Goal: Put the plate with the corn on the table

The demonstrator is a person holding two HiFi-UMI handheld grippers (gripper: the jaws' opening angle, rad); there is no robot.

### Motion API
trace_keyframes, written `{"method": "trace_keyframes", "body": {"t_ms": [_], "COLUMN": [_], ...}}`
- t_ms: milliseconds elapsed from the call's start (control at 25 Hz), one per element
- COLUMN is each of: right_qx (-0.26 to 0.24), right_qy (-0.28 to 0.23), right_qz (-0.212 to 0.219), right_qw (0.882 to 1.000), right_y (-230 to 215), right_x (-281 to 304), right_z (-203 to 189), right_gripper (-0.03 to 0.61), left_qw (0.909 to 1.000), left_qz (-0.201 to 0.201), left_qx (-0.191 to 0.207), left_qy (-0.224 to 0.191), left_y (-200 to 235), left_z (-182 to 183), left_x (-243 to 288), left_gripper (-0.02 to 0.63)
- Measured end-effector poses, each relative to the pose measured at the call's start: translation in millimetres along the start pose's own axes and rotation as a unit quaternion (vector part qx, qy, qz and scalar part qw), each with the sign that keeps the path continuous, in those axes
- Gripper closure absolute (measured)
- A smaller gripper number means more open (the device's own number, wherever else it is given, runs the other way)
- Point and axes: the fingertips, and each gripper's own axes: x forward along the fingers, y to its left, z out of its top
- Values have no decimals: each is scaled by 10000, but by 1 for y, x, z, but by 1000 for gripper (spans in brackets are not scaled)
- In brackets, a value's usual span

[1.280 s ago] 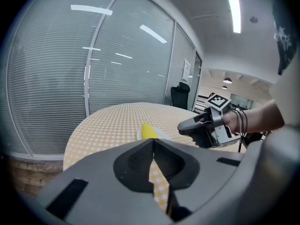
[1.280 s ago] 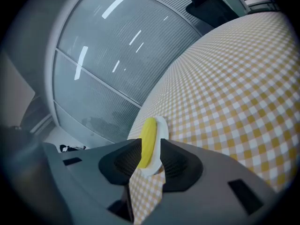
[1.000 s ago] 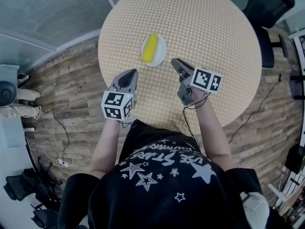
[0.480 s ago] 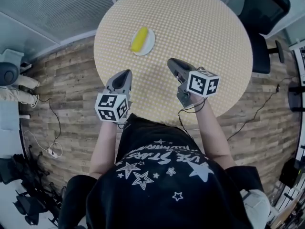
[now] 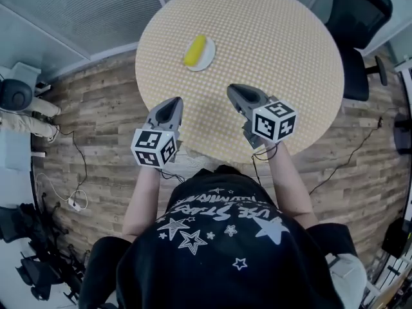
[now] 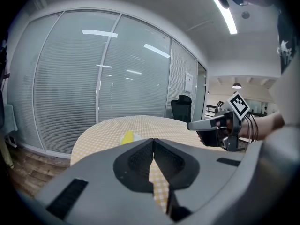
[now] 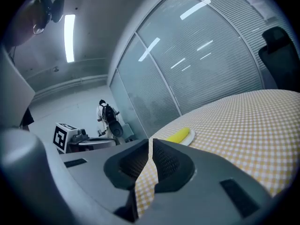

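A yellow corn cob (image 5: pixel 194 49) lies on a small white plate (image 5: pixel 205 61) that rests on the round table with the yellow checked cloth (image 5: pixel 277 37), at its far left. Both grippers hang over the table's near edge, well short of the plate. My left gripper (image 5: pixel 175 102) is shut and empty, and so is my right gripper (image 5: pixel 233 90). In the left gripper view the corn (image 6: pixel 126 137) shows just above the closed jaws, with the right gripper (image 6: pixel 206 124) off to the side. In the right gripper view the corn (image 7: pixel 178 135) and plate (image 7: pixel 189 137) lie beyond the closed jaws.
A black office chair (image 5: pixel 357 18) stands at the table's far right. Glass partition walls run behind the table. Cables (image 5: pixel 77 172) trail over the wooden floor at the left. A person with a backpack (image 7: pixel 107 118) stands far off.
Both grippers have drawn back from the plate toward the table's near edge. The plate with the corn stays on the table.
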Motion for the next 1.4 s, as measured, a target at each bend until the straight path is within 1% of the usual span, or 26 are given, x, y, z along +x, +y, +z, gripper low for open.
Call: {"method": "trace_keyframes", "body": {"t_ms": [200, 440, 640, 840, 1040, 1240, 1400], "right_qx": [19, 48, 0, -117, -77, -142, -298], "right_qy": [-106, -219, -207, -157, -277, -450, -436], "right_qz": [-199, -405, -574, -799, -1192, -1728, -1846], "right_qw": [9997, 9989, 9981, 9966, 9925, 9838, 9814], "right_y": [27, 68, 97, 122, 136, 143, 148], "right_x": [-18, -45, -62, -85, -118, -152, -172], "right_z": [-16, -35, -56, -75, -88, -92, -95], "right_gripper": [532, 532, 532, 532, 532, 533, 533], "left_qw": [9999, 9998, 9996, 9989, 9977, 9960, 9958], "left_qz": [-145, -198, -222, -403, -608, -840, -862], "left_qx": [-17, -70, -111, -77, 3, 38, 28], "left_qy": [-2, -15, -108, -209, -311, -291, -300], "left_y": [-13, -23, -30, -44, -60, -76, -89], "left_z": [-11, -27, -40, -48, -50, -57, -62], "left_x": [-33, -87, -125, -151, -171, -186, -195], "left_gripper": [606, 606, 606, 606, 606, 606, 606]}}
